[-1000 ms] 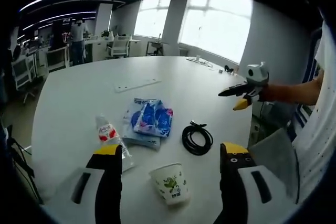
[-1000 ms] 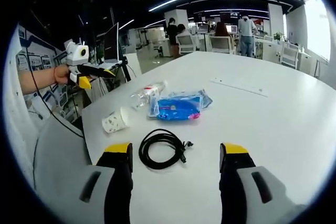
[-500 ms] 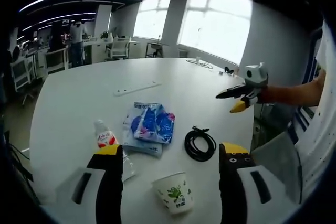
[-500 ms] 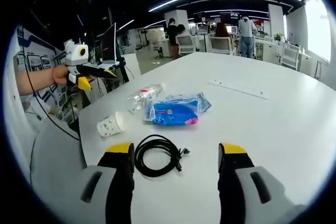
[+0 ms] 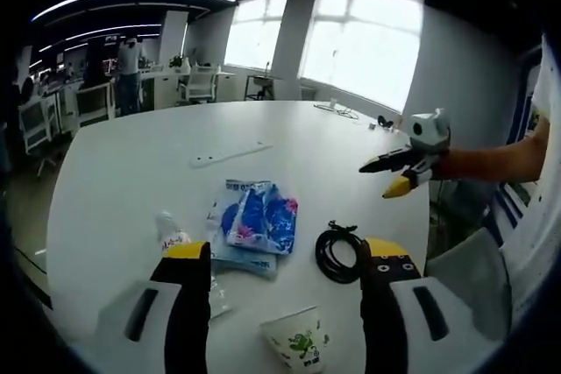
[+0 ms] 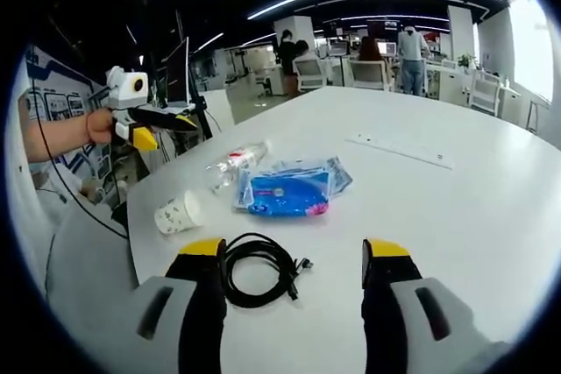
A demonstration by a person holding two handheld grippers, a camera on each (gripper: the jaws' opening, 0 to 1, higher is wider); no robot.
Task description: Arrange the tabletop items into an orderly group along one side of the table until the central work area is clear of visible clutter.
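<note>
On the white table [image 5: 123, 164] a blue snack packet [image 5: 254, 216] lies flat. A coiled black cable [image 5: 340, 253] lies to its right and a clear bottle with a red label [image 5: 172, 234] to its left. A paper cup [image 5: 295, 346] lies on its side nearest me. My left gripper [image 5: 285, 256] is open above the table edge, its jaws wide apart and holding nothing. In the right gripper view the cable [image 6: 254, 271] sits just beyond my open right gripper [image 6: 292, 250]. Behind it lie the packet [image 6: 287, 190], the bottle [image 6: 232, 162] and the cup [image 6: 175, 214]. Each gripper also shows in the other's view, left gripper [image 6: 149, 124] and right gripper [image 5: 399, 168].
A thin white strip [image 5: 230, 151] lies farther out on the table, strip [image 6: 399, 148]. Bare tabletop stretches beyond the items. Desks, chairs and standing people [image 6: 410, 59] fill the office behind. A sleeve and grey cloth sit by the table edge [image 5: 473, 260].
Both views have shifted slightly with the hands. The cup sits lower in the left gripper view, and the cable sits nearer the right jaws. The items have not moved.
</note>
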